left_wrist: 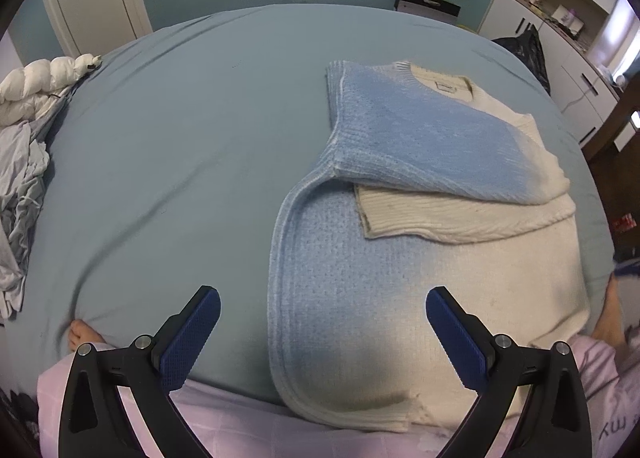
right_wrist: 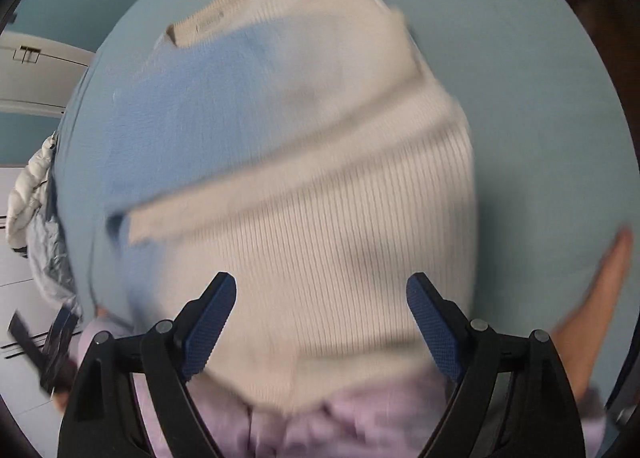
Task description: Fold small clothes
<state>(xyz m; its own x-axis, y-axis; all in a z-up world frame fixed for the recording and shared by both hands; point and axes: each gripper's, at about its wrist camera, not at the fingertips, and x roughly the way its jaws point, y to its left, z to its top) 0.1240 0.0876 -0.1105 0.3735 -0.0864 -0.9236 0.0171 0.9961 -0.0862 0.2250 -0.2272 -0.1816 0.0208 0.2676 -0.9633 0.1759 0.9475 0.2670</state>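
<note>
A small knit sweater (left_wrist: pixel 400 258), blue fading to cream, lies on the blue bed sheet (left_wrist: pixel 180 138). Both sleeves are folded in across its chest, the blue one (left_wrist: pixel 420 138) on top of the cream one (left_wrist: pixel 440 214). My left gripper (left_wrist: pixel 322 316) hovers open above the sweater's near hem, nothing between its blue pads. The right wrist view is blurred by motion. It shows the same sweater (right_wrist: pixel 320 198) from above. My right gripper (right_wrist: pixel 322 310) is open over the cream ribbed part, holding nothing.
A white puffer jacket (left_wrist: pixel 36 90) and crumpled grey-blue clothes (left_wrist: pixel 20 198) lie at the bed's left edge. The person's lilac trousers (left_wrist: pixel 240 430) and bare feet (left_wrist: pixel 82 334) are at the near edge. White cabinets (left_wrist: pixel 560 58) stand at the right.
</note>
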